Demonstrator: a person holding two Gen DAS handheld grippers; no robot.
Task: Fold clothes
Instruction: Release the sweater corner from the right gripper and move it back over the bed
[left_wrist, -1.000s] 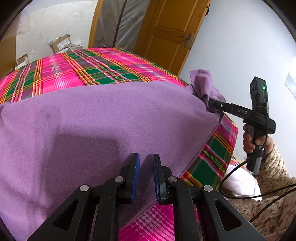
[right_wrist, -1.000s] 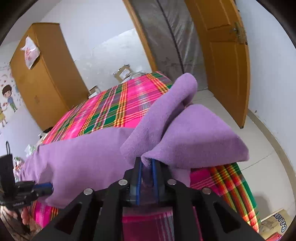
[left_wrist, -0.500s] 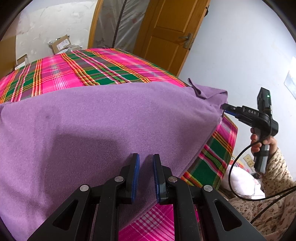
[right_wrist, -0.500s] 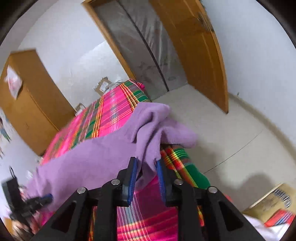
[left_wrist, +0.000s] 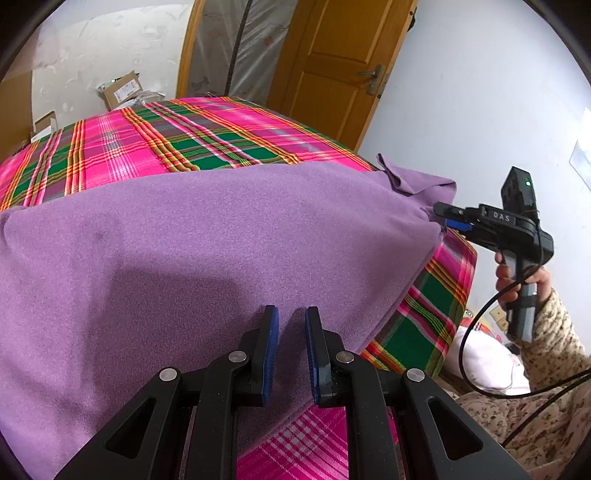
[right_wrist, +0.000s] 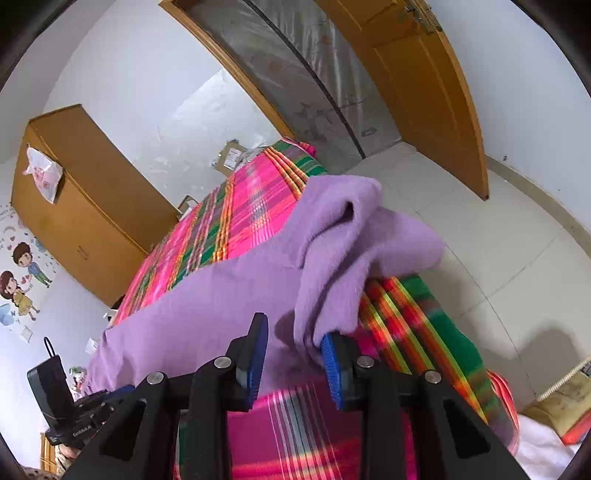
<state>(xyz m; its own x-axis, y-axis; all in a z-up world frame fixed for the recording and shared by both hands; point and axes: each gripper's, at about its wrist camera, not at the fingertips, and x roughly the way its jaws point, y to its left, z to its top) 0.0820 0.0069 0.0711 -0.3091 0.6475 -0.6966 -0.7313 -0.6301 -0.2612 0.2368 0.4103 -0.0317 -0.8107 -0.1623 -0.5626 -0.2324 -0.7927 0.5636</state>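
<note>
A purple fleece cloth (left_wrist: 221, 240) lies spread across a bed covered with a pink and green plaid sheet (left_wrist: 184, 140). My left gripper (left_wrist: 291, 332) sits at the cloth's near edge, its blue pads closed on the fleece between them. In the right wrist view the left gripper (right_wrist: 118, 393) shows at the cloth's far corner. My right gripper (right_wrist: 295, 347) is at the other corner, its jaws opening. The rumpled corner of the purple cloth (right_wrist: 351, 251) rests loosely against the right pad, not pinched. From the left wrist view, the right gripper (left_wrist: 441, 218) just touches that corner.
A person's hand (left_wrist: 517, 273) in a patterned sleeve holds the right gripper beside the bed. A wooden door (left_wrist: 332, 74) and cardboard boxes (left_wrist: 122, 88) stand beyond the bed. A wooden wardrobe (right_wrist: 85, 192) is on the far side, with tiled floor (right_wrist: 498, 258) to the right.
My right gripper opened and let go of the cloth corner, which dropped from its raised bunch onto the bed edge. That gripper drew back a little and rolled. The left gripper stayed still.
</note>
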